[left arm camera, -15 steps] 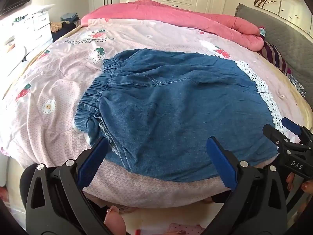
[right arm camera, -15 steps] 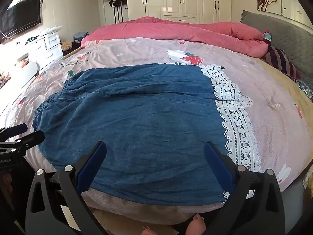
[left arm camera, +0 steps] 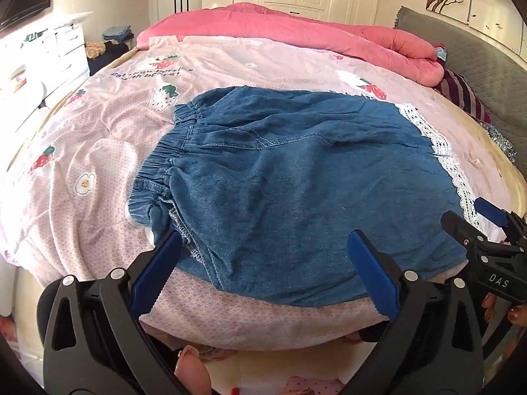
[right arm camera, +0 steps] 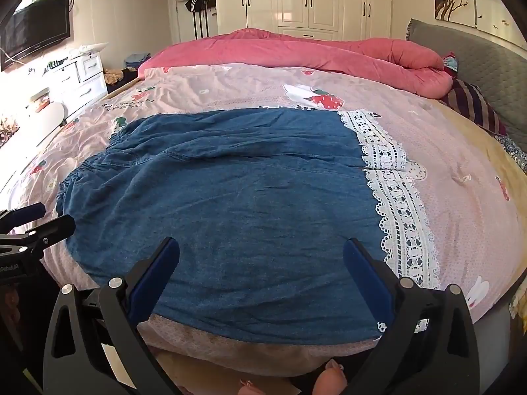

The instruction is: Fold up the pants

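Observation:
Blue denim pants [left arm camera: 296,177] lie flat on the pink strawberry-print bedspread [left arm camera: 98,138], elastic waistband [left arm camera: 164,161] to the left and white lace hem [left arm camera: 441,151] to the right. They fill the right wrist view [right arm camera: 237,204], lace hem [right arm camera: 398,204] at right. My left gripper [left arm camera: 263,243] is open and empty, hovering over the near edge by the waistband corner. My right gripper [right arm camera: 262,250] is open and empty over the near edge toward the hem. Each gripper shows in the other's view: the right one [left arm camera: 474,217], the left one [right arm camera: 42,220].
A rolled pink quilt [right arm camera: 313,49] lies across the far side of the bed. A grey headboard [right arm camera: 477,65] and striped pillow [right arm camera: 474,105] are at right. White drawers [right arm camera: 75,79] and a wall TV [right arm camera: 36,36] stand at left; wardrobes are behind.
Both grippers have drifted slightly; the pants lie as before and both stay open.

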Motion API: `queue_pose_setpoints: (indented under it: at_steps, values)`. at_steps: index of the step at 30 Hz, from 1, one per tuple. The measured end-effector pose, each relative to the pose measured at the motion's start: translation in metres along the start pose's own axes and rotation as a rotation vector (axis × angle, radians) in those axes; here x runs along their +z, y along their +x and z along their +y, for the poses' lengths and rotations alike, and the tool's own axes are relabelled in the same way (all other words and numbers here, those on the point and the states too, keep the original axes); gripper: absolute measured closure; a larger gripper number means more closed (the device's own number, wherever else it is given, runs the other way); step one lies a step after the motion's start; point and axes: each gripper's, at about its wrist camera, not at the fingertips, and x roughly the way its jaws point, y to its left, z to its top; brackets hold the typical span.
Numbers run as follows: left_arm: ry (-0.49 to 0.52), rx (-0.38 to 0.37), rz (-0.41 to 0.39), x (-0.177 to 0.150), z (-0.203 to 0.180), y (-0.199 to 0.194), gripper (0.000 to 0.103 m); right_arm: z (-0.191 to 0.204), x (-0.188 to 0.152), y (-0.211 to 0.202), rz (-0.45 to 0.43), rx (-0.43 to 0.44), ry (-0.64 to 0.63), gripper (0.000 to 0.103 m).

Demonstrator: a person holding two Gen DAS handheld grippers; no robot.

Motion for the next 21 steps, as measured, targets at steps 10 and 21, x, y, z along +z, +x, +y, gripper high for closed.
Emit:
queue_pose_setpoints:
  at_steps: [10,21]
  values:
    - [0.008,0.000,-0.009,-0.0003,-0.0014,-0.0020,0.009,0.0009,0.0010,-0.0023,-0.014,-0.007,-0.010,0.004]
    - [0.007,-0.002,-0.014,0.0000,-0.0016,-0.0036,0.009,0.0012,0.0007,-0.0040,-0.017,-0.007,-0.009,0.004]
